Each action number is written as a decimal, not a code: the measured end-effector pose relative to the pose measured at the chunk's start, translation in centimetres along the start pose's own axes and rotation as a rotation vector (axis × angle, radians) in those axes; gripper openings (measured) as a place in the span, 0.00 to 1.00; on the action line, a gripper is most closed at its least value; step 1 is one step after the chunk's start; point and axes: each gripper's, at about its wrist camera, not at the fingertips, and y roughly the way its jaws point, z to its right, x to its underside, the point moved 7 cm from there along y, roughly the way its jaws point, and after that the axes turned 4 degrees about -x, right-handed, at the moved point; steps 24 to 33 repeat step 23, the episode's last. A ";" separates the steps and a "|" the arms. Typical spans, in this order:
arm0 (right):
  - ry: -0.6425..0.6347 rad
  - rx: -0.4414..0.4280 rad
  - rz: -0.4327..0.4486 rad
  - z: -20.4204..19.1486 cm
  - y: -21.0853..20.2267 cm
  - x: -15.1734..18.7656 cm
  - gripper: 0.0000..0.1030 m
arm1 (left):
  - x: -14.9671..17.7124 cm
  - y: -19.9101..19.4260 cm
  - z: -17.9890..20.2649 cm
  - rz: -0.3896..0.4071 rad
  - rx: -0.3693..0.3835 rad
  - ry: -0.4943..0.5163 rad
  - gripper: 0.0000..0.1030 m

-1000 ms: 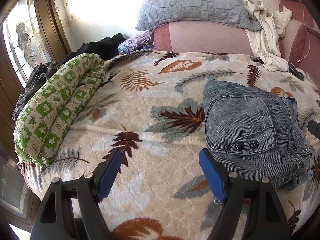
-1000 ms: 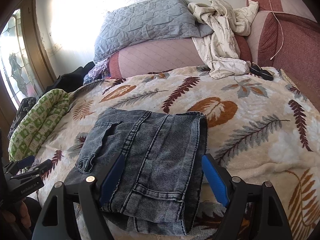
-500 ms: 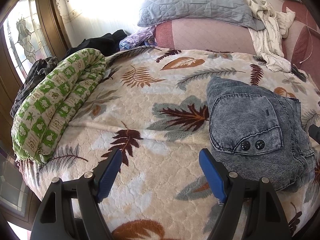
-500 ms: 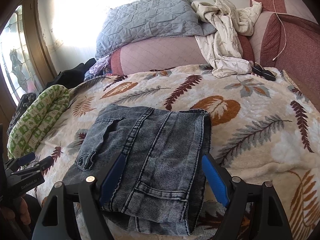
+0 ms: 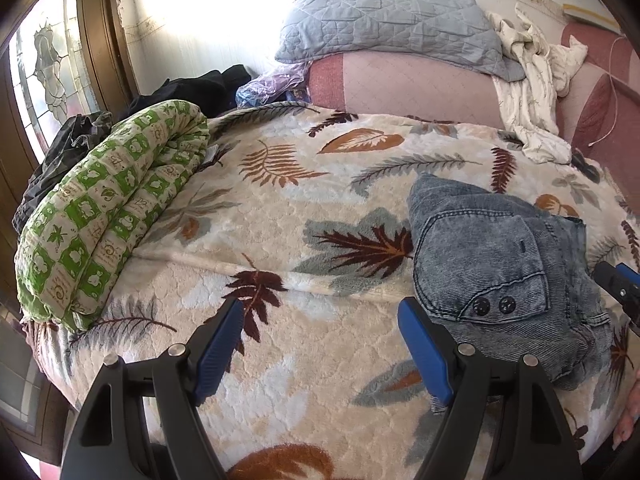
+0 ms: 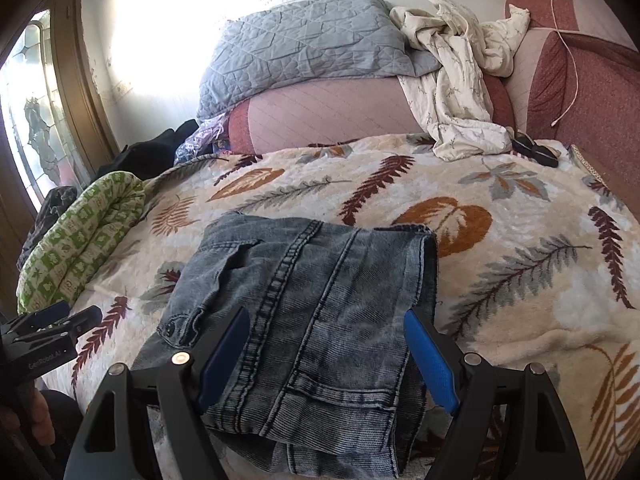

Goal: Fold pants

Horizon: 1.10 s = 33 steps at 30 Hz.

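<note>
Lying folded on the leaf-print blanket (image 6: pixel 500 280), grey jeans (image 6: pixel 312 300), right gripper (image 6: pixel 326 354) jaws apart above them, left gripper (image 5: pixel 320 344) jaws apart over bare blanket left of them, 2 pocket buttons (image 5: pixel 494 305) visible only from the left view, black glasses (image 6: pixel 536 148) only from the right.

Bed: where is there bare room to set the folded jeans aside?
Free blanket lies between the green quilt roll and the jeans, and right of the jeans. The headboard end is crowded with pillows and white clothes.

Both grippers' fingers (image 5: pixel 219 344) apparently apart
</note>
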 end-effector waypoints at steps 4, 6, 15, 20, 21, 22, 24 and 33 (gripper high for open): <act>-0.046 -0.007 0.040 -1.4 -0.5 -1.0 0.80 | -0.8 -1.3 -0.6 0.031 0.028 -0.008 0.78; -0.075 -0.019 0.058 -2.4 -0.7 -1.5 0.80 | -1.4 -2.1 -1.3 0.061 0.019 -0.013 0.78; -0.158 -0.040 0.097 -5.1 -1.7 -4.0 0.80 | -3.0 -4.4 -3.5 0.121 0.024 -0.051 0.78; -0.161 -0.034 0.131 -4.4 -2.8 -5.8 0.80 | -3.3 -5.1 -3.8 0.137 0.045 -0.076 0.78; -0.155 -0.025 0.141 -3.9 -3.1 -6.2 0.80 | -3.4 -5.2 -3.9 0.136 0.056 -0.086 0.78; -0.151 -0.015 0.148 -3.4 -3.4 -6.6 0.80 | -3.5 -5.2 -3.9 0.134 0.075 -0.095 0.82; -0.145 -0.001 0.156 -2.5 -3.8 -6.9 0.80 | -3.6 -5.2 -3.8 0.130 0.090 -0.101 0.85; -0.145 -0.001 0.156 -2.5 -3.8 -6.9 0.80 | -3.6 -5.2 -3.8 0.130 0.090 -0.101 0.85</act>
